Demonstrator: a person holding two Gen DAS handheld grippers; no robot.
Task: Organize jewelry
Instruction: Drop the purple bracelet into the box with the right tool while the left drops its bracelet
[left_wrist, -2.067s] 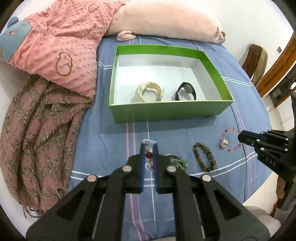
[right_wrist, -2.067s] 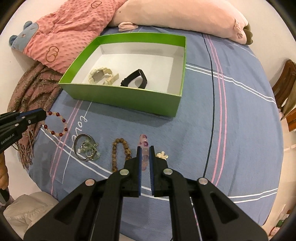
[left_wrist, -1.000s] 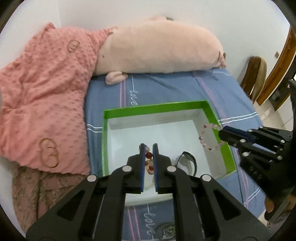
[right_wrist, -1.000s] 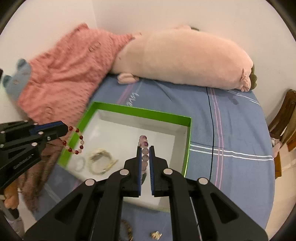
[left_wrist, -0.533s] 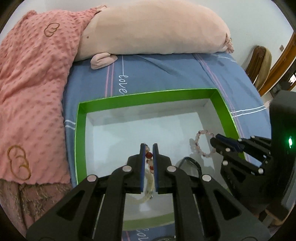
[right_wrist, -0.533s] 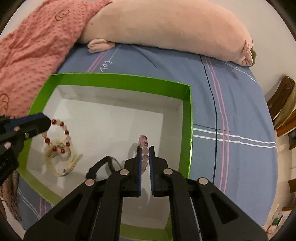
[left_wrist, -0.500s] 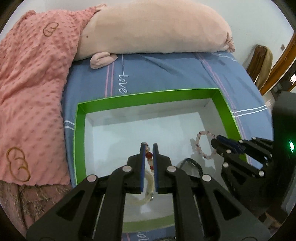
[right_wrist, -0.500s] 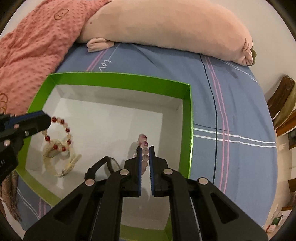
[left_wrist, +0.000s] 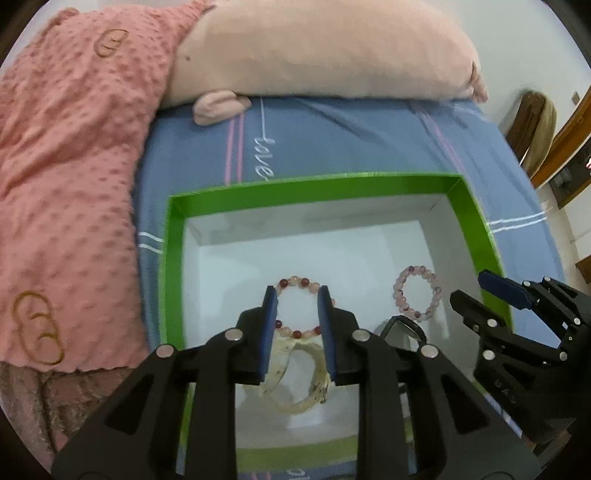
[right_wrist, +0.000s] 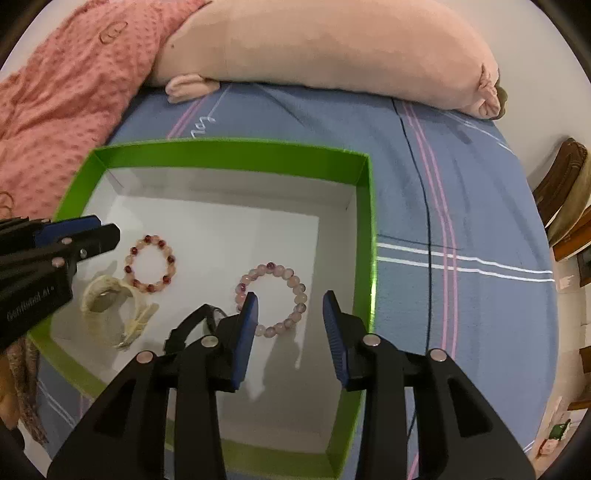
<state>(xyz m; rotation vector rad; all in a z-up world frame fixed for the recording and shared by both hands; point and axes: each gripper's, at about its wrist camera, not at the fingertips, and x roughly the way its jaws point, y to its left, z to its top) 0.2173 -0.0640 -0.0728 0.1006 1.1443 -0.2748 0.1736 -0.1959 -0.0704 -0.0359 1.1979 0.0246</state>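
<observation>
Both bracelets, pinched in clenched grippers half a second ago, now lie released on the white floor of the green box (right_wrist: 365, 206).

Item 1: red-and-cream bead bracelet (right_wrist: 149, 264), flat in the box's left half, its near edge overlapping the cream woven bracelet (right_wrist: 110, 310). Left gripper (left_wrist: 297, 293) hangs directly above it, jaws opening, blue pads apart and clear of the beads.

Item 2: pink-and-purple bead bracelet (right_wrist: 273, 301), flat in the right half, near the right wall. Right gripper (right_wrist: 290, 299) poised over it, jaws opening, pads spread to either side of the ring, not pressing on it.

Item 3: black band (right_wrist: 192, 325), partly hidden behind the right gripper's left finger, lying between the cream woven bracelet and the pink-and-purple one.

Setting: box rests on a blue striped bedsheet (right_wrist: 461, 206); long pink plush pillow (right_wrist: 332, 44) behind it; pink dotted blanket (left_wrist: 66, 166) to the left.
</observation>
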